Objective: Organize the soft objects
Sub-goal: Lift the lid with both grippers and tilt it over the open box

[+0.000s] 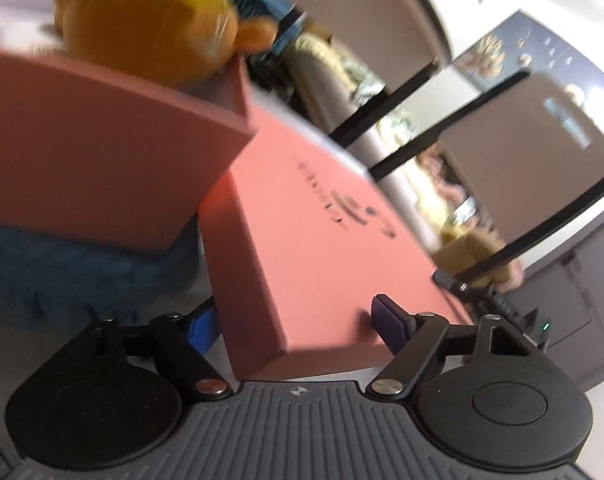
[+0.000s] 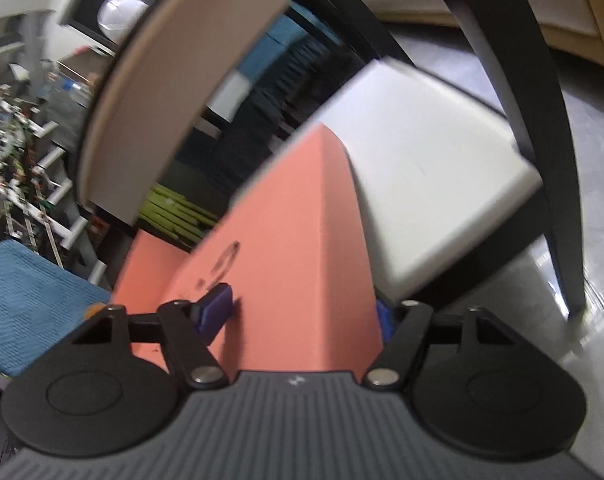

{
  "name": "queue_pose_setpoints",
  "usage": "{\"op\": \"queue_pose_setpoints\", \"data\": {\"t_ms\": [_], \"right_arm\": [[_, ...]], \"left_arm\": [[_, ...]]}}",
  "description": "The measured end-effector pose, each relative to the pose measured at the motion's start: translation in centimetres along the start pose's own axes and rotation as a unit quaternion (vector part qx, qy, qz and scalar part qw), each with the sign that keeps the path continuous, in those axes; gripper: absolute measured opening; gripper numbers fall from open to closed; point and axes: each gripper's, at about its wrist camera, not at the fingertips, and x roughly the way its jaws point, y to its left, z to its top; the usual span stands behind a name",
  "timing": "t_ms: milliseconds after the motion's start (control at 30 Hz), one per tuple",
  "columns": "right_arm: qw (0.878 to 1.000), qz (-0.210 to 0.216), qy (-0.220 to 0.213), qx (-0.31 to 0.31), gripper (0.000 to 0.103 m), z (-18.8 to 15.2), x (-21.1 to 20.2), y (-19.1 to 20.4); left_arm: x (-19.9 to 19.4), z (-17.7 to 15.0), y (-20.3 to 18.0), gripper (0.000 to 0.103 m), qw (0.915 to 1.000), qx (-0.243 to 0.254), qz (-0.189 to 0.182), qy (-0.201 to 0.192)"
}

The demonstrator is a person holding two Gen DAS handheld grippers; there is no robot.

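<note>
A salmon-pink box lid (image 1: 322,232) with a dark printed logo is tilted in the air, and both grippers hold it. My left gripper (image 1: 295,320) is shut on its near edge, one pad on the printed face and one under the rim. My right gripper (image 2: 299,316) is shut on the lid (image 2: 293,248) the same way. To the left stands the open pink box (image 1: 101,140), with an orange plush toy (image 1: 153,28) sticking out of its top. A blue fluffy item (image 1: 61,272) lies under the box.
A blue knitted cloth (image 2: 29,300) lies at the lower left of the right wrist view. A pale grey block (image 2: 422,184) sits behind the lid. Black chair legs (image 1: 382,100) and a round beige tabletop (image 2: 173,80) stand close by. Everything is motion-blurred.
</note>
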Motion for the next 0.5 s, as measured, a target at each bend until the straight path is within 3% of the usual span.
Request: {"op": "queue_pose_setpoints", "data": {"t_ms": [167, 500], "right_arm": [[0.999, 0.021, -0.038, -0.025, 0.065, 1.2, -1.0, 1.8], [0.995, 0.033, -0.082, -0.043, 0.065, 2.3, -2.4, 4.0]], "left_arm": [[-1.4, 1.2, -1.1, 0.082, 0.9990, -0.004, -0.033, -0.031], [-2.4, 2.1, -3.1, 0.082, 0.9971, 0.012, -0.053, -0.054]]}}
